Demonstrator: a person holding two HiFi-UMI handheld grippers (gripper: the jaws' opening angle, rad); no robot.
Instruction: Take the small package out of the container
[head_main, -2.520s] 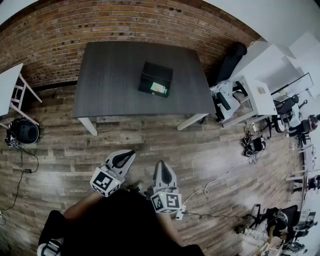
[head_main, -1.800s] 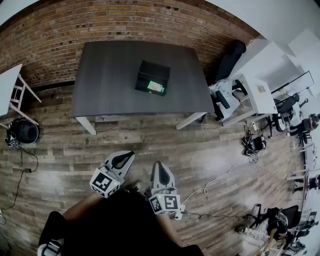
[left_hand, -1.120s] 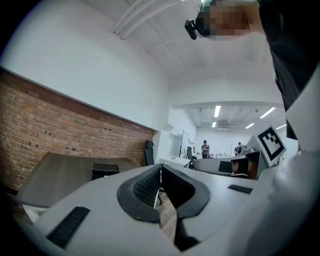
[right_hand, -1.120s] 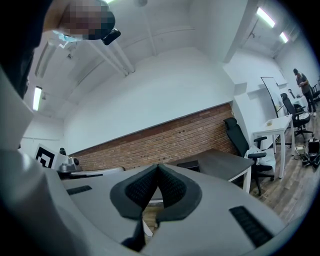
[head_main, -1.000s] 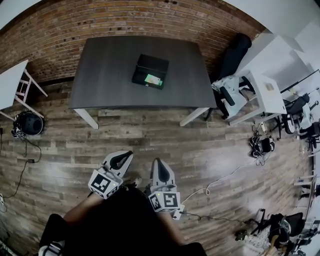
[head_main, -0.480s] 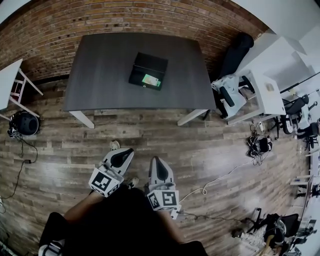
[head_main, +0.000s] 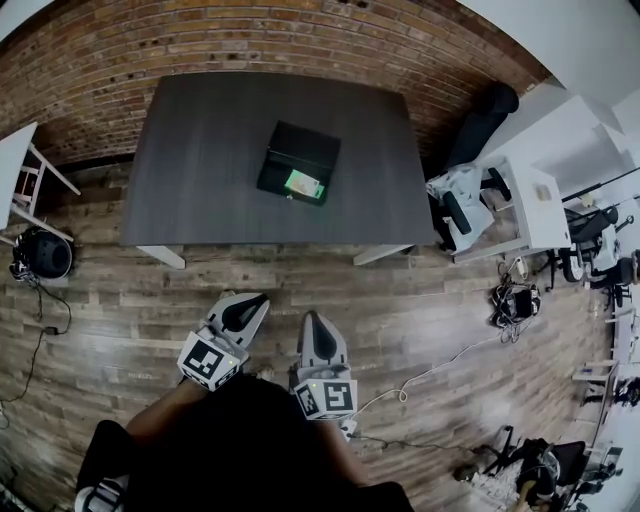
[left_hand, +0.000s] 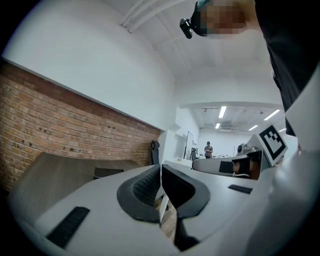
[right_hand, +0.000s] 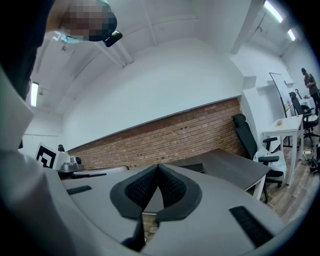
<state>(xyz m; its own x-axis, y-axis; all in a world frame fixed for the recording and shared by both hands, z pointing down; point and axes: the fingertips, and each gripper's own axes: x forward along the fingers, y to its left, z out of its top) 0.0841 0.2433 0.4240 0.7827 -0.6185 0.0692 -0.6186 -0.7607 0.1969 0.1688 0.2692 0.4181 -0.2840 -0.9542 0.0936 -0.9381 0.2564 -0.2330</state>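
Right gripper view: gripper (right_hand: 159, 166) closed, empty.

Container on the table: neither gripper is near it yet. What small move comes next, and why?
Probably carry both grippers forward to the near edge of the table. The left gripper and right gripper hang shut and empty over the wooden floor, short of it, while the black container sits mid-table with the small package lying inside, seemingly beyond reach from here.
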